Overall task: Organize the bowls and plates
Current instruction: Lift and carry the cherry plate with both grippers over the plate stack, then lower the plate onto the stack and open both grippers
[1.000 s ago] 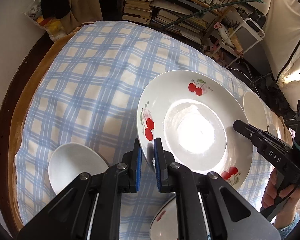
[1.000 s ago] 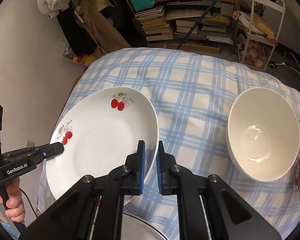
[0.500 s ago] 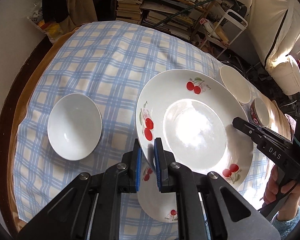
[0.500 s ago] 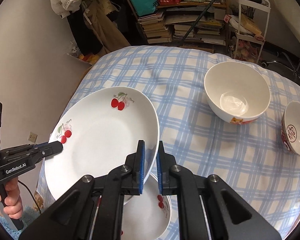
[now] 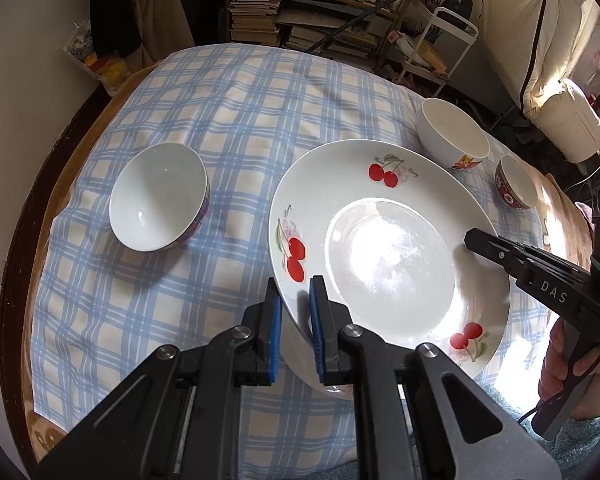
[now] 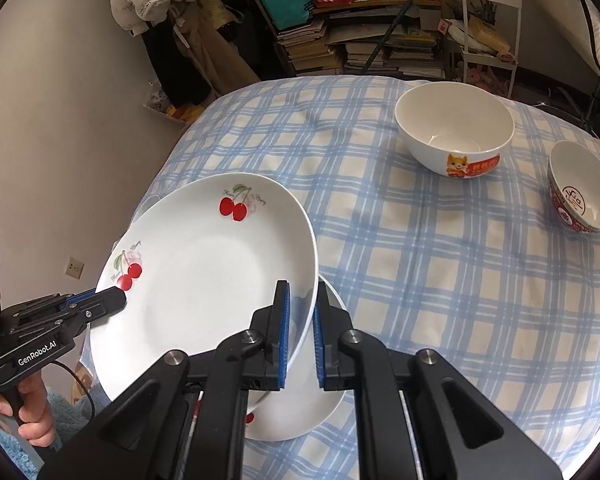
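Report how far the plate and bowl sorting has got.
Done: nothing is visibly stacked yet. In hand: the left tool and right tool each clamp the rim of the cherry plate, held above a second plate on the checked cloth. Left: setting it down, and the white bowl, cat bowl and red-patterned bowl stand apart, ungrouped.

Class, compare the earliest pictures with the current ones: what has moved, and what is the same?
Both grippers have lifted the cherry plate higher above the checked tablecloth; a second plate beneath and more bowls have come into view. Unchanged: left gripper and right gripper stay clamped on opposite rims.
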Available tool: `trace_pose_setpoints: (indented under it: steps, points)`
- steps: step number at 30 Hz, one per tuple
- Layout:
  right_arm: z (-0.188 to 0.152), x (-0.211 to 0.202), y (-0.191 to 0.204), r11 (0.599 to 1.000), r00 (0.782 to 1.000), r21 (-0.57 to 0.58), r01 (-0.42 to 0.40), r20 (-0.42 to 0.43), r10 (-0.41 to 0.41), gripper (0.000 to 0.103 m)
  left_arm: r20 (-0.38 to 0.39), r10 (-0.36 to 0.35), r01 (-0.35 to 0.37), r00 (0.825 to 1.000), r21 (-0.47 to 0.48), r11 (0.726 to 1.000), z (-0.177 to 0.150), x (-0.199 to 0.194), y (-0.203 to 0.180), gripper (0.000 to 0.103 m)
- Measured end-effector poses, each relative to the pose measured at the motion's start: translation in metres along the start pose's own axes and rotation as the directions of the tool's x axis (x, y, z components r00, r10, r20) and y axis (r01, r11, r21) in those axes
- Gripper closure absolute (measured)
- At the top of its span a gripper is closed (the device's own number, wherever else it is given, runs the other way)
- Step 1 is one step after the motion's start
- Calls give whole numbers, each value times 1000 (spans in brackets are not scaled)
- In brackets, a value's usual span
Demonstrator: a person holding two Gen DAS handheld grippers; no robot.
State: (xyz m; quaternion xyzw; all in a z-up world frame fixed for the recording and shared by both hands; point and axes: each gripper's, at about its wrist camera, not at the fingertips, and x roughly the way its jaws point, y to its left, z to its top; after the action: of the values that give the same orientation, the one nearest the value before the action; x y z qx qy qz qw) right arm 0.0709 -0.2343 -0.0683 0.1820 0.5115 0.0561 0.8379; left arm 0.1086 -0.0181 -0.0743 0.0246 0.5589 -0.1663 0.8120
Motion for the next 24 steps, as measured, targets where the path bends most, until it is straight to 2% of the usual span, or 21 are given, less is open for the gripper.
trace_pose_setpoints:
  steps: [8, 24]
  points:
    - [-21, 16, -3, 1000, 999, 0, 31, -30, -31, 90, -22, 7, -8, 1000, -15, 1000, -17, 21, 2, 90]
    - [-39, 33, -13, 997, 995, 13, 77, -59, -76, 90, -75, -3, 3, 997, 1, 1000, -38, 42, -1, 88]
